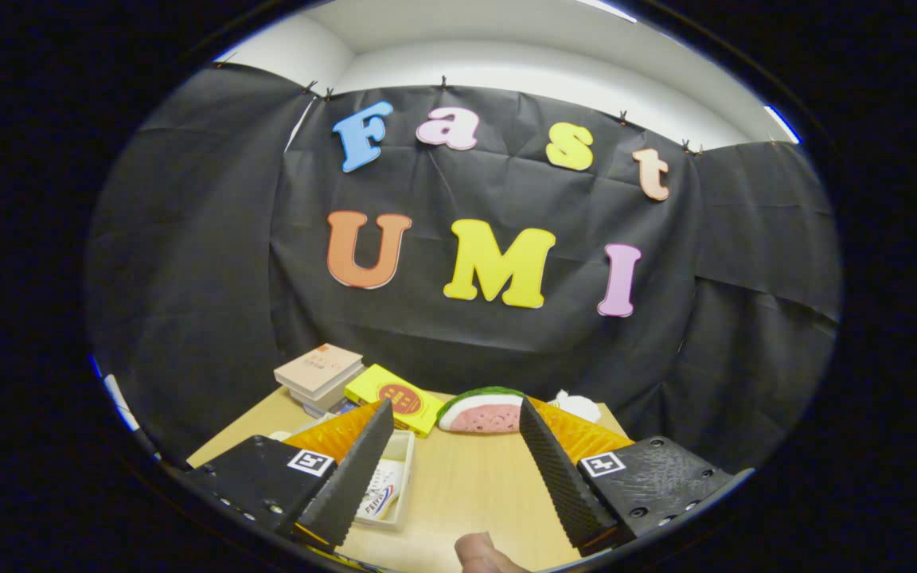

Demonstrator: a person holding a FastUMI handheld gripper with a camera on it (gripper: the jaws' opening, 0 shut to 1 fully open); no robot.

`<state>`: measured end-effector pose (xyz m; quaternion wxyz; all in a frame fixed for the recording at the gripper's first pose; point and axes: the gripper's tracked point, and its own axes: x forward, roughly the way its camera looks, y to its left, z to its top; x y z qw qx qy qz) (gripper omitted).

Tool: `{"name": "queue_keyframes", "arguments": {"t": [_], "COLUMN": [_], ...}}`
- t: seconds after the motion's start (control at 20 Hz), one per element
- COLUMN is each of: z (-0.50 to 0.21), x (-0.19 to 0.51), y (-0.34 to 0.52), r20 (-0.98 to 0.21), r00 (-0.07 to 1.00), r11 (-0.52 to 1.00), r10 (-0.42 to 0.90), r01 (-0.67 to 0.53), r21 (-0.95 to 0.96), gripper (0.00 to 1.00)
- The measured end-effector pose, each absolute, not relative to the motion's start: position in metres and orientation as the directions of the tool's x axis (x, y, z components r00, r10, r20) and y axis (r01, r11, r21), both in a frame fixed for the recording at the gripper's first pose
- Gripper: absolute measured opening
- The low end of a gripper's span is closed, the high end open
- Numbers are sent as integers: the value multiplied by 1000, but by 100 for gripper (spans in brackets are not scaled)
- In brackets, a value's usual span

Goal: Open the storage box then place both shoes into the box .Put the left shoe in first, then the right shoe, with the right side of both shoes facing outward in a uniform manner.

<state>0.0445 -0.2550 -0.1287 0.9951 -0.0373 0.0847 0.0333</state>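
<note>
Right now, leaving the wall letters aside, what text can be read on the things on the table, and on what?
Top book: cover print, too small to read.
Yellow box: red round mark, blurred.
Item in the white tray: red and blue print, blurred.
Tool, open over the table: square black-and-white tags, no words.

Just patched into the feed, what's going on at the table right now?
The hand-held gripper hangs open above the wooden table, its fingers apart and holding nothing. A fingertip shows at the near edge. By one finger lies a clear tray with something printed in it. Beyond the fingers sit a watermelon slice, a yellow box and stacked books. Nothing looks handled yet.
</note>
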Motion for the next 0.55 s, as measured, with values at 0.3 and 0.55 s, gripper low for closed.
{"name": "queue_keyframes", "arguments": {"t": [0.3,0.55], "z": [-100,-87], "x": [47,49], "y": [-271,-262], "r20": [-99,-76], "r00": [994,996], "r11": [999,998], "r10": [37,48], "r01": [-38,-50], "r21": [-11,-25], "gripper": [96,96]}}
